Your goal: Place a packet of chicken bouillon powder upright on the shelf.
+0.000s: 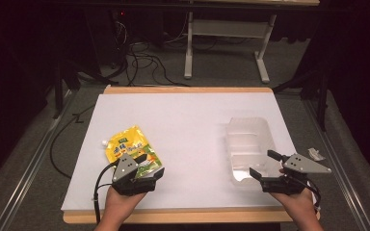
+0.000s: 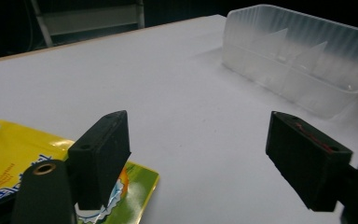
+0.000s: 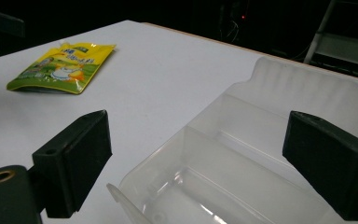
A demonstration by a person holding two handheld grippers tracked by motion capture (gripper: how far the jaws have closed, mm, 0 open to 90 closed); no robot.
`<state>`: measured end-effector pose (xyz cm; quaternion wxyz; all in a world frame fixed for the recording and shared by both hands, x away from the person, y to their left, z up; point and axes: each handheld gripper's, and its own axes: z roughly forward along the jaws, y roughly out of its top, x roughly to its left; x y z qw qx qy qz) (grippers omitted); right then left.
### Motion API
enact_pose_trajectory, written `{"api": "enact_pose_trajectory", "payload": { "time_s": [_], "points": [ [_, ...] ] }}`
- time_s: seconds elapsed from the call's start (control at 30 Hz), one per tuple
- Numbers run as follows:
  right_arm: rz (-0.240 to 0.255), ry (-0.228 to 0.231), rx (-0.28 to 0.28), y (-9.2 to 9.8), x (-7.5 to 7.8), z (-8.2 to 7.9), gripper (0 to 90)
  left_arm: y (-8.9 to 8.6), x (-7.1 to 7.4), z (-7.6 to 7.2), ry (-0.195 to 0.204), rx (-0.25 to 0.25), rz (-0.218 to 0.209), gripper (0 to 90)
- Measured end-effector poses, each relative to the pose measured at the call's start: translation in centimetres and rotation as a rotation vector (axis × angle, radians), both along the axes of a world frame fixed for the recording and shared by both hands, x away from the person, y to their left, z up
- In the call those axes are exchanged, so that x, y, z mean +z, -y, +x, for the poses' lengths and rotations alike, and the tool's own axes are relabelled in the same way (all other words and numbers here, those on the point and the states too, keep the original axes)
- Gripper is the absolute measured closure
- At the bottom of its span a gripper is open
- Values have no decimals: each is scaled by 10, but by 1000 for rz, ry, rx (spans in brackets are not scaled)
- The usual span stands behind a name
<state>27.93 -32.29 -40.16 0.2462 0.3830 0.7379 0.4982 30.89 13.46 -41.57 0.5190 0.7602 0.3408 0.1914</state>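
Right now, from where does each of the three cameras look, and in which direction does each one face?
High view: above the person's side, facing forward and down on the table; forearms, left gripper, right gripper.
Left gripper view: on the left gripper, facing across the yellow pouch toward the clear tray; open black jaws.
Right gripper view: on the right gripper, over the clear tray, facing the yellow pouch; open jaws.
All views share pouch and tray.

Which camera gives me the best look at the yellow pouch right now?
The right gripper view: the yellow pouch lies whole and unobstructed. In the high view the left gripper covers its near end; the left gripper view catches just a corner.
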Motion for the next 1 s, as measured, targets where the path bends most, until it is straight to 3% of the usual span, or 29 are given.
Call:
{"api": "enact_pose_trajectory", "payload": {
  "time_s": [0.13,0.27,1.0],
  "points": [
    [22,1,-3,1,1,-1,58,-1,1,-1,14,8,14,160],
    [10,4,-14,-1,2,-2,52,-4,2,-2,17,17,25,128],
    [2,-11,1,-2,-3,0,54,-10,1,1,12,26,14,146]
  ]
}}
